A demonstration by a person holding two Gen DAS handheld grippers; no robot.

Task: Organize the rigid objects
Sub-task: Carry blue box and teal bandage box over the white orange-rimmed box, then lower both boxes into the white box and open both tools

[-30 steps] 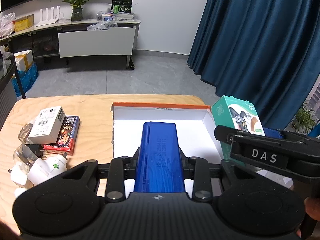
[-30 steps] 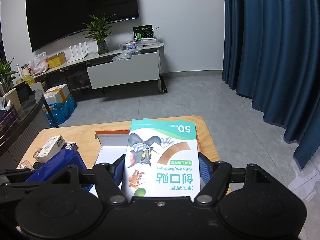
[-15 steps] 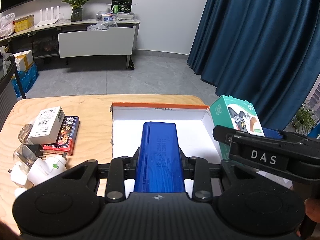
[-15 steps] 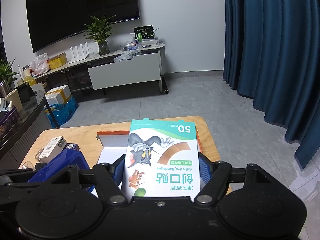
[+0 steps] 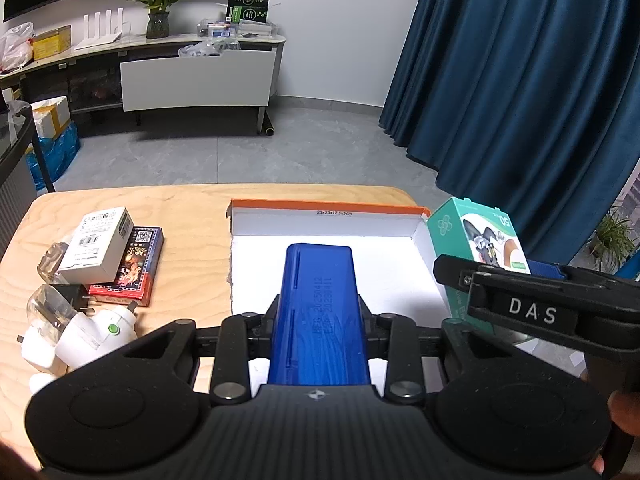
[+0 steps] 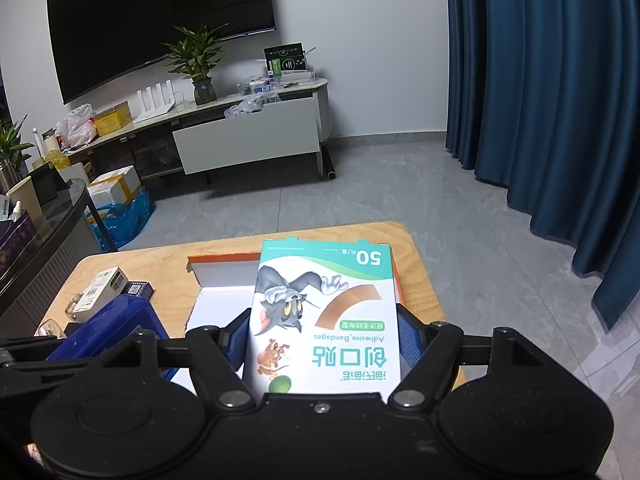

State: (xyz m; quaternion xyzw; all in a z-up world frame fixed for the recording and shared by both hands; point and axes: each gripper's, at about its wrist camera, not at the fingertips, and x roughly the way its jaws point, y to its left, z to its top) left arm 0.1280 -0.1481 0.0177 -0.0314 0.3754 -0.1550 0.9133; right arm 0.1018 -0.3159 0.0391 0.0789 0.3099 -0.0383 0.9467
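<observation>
The left tool point(image 5: 319, 336) was closed on a blue case point(image 5: 319, 300), its two fingers pressed against the long sides near the near end, and the case hung over the white floor of the open cardboard box point(image 5: 328, 207) on the counter point(image 5: 192, 216). The right tool point(image 6: 324, 344) was closed the same way on a carton of bandages point(image 6: 324, 312), held above the box's right edge.

The case looked like hard moulded plastic: stiff, smooth and likely a little slippery, so gripping its flat long sides seemed the sound choice. The carton was thin printed card, probably light and easy to dent, so a gentle squeeze across its narrow sides should do.

A white packet point(image 5: 98, 246), a card pack point(image 5: 132, 268) and a white plug point(image 5: 96, 334) lay on the counter, left of the box.
</observation>
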